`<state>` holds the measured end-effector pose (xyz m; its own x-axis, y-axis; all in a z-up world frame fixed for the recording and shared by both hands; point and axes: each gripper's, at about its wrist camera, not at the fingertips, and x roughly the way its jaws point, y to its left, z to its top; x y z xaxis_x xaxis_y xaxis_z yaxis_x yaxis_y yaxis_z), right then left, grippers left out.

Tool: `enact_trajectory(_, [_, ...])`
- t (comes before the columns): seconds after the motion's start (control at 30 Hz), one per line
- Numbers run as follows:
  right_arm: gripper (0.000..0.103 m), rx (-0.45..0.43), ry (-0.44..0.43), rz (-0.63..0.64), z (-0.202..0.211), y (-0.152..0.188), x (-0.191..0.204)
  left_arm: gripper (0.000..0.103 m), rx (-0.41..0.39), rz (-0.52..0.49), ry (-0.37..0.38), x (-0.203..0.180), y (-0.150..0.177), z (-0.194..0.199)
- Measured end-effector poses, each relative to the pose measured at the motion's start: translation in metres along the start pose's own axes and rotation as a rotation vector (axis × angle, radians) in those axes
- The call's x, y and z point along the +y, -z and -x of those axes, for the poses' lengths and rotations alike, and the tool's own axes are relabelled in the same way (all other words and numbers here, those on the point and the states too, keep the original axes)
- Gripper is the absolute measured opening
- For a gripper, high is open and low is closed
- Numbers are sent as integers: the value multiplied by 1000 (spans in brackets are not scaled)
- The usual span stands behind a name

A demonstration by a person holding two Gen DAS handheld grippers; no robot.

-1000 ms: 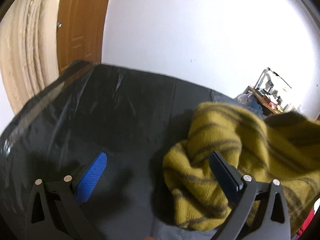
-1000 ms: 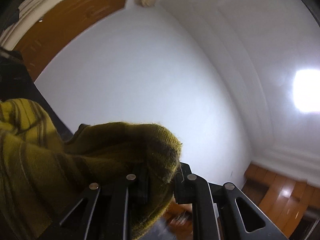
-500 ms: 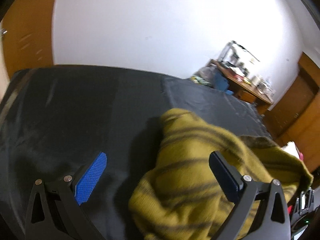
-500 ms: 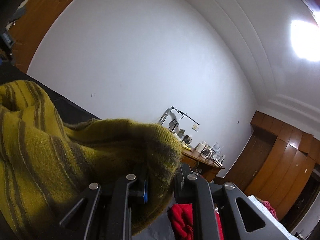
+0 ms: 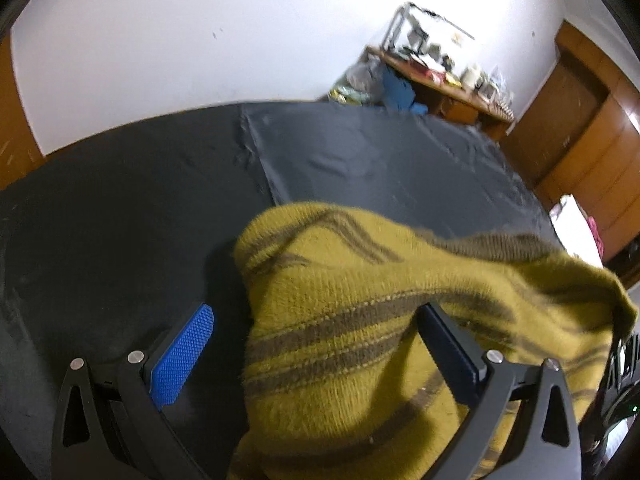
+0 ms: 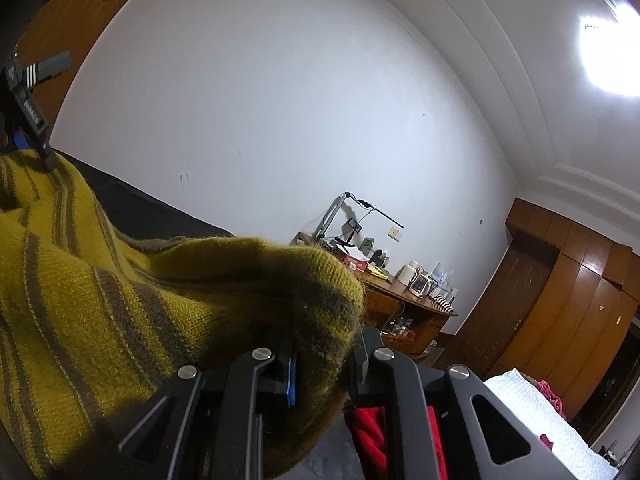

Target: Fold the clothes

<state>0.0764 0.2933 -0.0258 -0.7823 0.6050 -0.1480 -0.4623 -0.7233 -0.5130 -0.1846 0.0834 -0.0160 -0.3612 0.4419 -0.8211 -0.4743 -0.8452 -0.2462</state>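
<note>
The right gripper point(image 6: 324, 360) is pinched nearly closed on a bunched edge of the mustard striped sweater point(image 5: 360, 340), the knit bulging up between its two fingers and spilling away toward nine o'clock in the right wrist view. The left gripper point(image 5: 316, 352) stands wide open with nothing in it: its blue pad point(image 5: 182, 354) sits at about seven o'clock over the bare black sheet point(image 5: 120, 220), while the opposite finger, at about five o'clock, lies against or just above the sweater's striped body; which of the two the blurred frame does not settle.

The sweater lies in a rumpled heap on the black sheet, filling the lower part of the left wrist view from four to six o'clock, one end lifted by the right gripper. No flat panel, straightened sleeve or crease shows anywhere, so the folding looks barely begun: the garment has only been picked up at one edge. Judging from this, what is left is nearly everything, namely a second hold for the left gripper, spreading the sweater flat on the sheet, and the folds themselves. A red cloth point(image 6: 370, 432) and a white item point(image 6: 536, 412) wait at about five o'clock, possibly more laundry.
</note>
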Motion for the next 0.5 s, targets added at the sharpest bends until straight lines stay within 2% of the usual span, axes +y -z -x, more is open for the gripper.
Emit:
enact_trajectory(0.27, [18, 62, -3, -40, -24, 5, 1, 103, 82, -111, 31, -20, 37, -10])
enact_trajectory(0.4, [18, 90, -14, -53, -27, 8, 4, 102, 94, -150, 27, -30, 62, -6])
enact_trajectory(0.5, [18, 100, -14, -48, -31, 11, 4, 102, 80, -135, 27, -29, 77, -2])
